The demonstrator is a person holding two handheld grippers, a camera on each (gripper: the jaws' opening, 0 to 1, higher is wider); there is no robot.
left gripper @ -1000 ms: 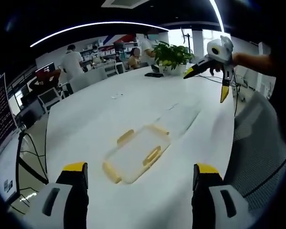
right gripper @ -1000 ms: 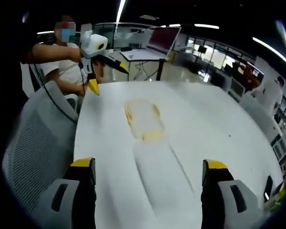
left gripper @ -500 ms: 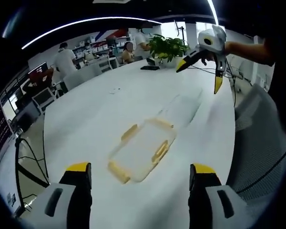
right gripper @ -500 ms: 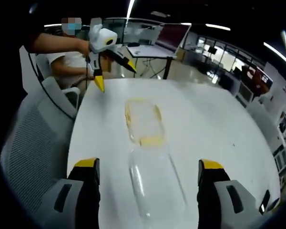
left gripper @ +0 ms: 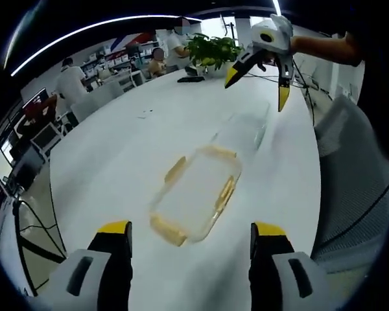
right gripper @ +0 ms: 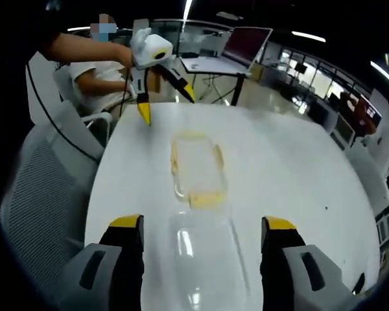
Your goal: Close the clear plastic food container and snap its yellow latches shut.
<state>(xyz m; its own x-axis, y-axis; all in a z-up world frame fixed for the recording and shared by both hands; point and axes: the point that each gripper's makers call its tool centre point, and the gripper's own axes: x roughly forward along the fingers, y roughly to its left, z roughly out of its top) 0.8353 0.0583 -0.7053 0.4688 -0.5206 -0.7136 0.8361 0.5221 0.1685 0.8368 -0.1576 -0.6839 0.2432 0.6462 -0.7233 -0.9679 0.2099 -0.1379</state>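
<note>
On the white tabletop (left gripper: pixel 110 162) the clear lid with yellow latches (left gripper: pixel 196 194) lies just beside the clear plastic container base (right gripper: pixel 207 262), and with the left tool (left gripper: pixel 188 236) and right tool (right gripper: pixel 204 230) both wide and empty, a glancing nudge could skate either slick piece away.

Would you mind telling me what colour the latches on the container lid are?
Yellow; the latches edging the lid show best in the left gripper view.
</note>
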